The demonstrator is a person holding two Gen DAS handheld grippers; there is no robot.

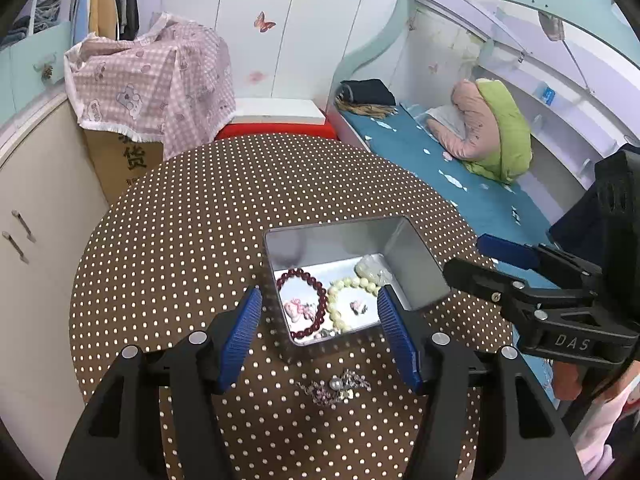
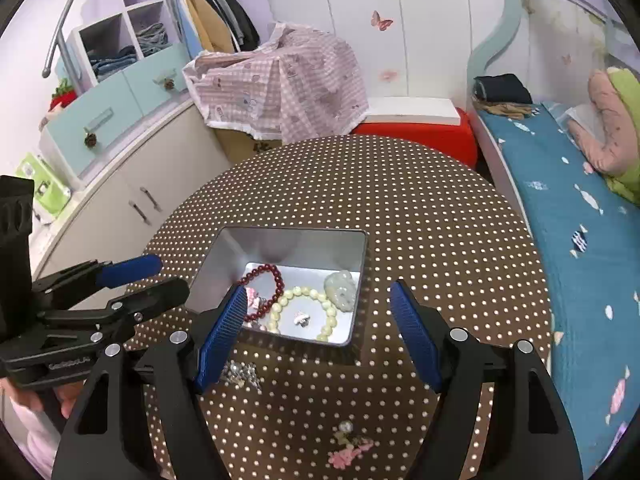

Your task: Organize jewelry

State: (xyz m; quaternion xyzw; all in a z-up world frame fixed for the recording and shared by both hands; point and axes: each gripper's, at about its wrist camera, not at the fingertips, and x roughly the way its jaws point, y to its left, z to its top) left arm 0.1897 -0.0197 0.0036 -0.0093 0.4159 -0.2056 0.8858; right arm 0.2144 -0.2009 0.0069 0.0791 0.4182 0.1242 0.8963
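Observation:
A silver metal tin [image 1: 416, 268] [image 2: 224, 256] stands open on the round polka-dot table [image 1: 200, 220] [image 2: 400, 200]. Inside lie a dark red bead bracelet [image 1: 320, 284] [image 2: 276, 276], a pale yellow bead bracelet [image 1: 334, 304] [image 2: 332, 316], a whitish jade piece [image 1: 370, 268] [image 2: 342, 290] and small pink trinkets [image 1: 298, 310]. A silver chain with a pearl [image 1: 334, 386] [image 2: 240, 374] lies on the table in front of the tin, under my left gripper [image 1: 320, 334], which is open. A pink pearl ornament [image 2: 348, 446] lies below my open, empty right gripper [image 2: 320, 332].
A cardboard box under a pink checked cloth [image 1: 152, 76] [image 2: 280, 80] and a red stool with a white board [image 1: 276, 124] [image 2: 420, 128] stand behind the table. A bed with blue sheet [image 1: 460, 184] [image 2: 580, 240] runs along the right, cabinets [image 1: 36, 220] on the left.

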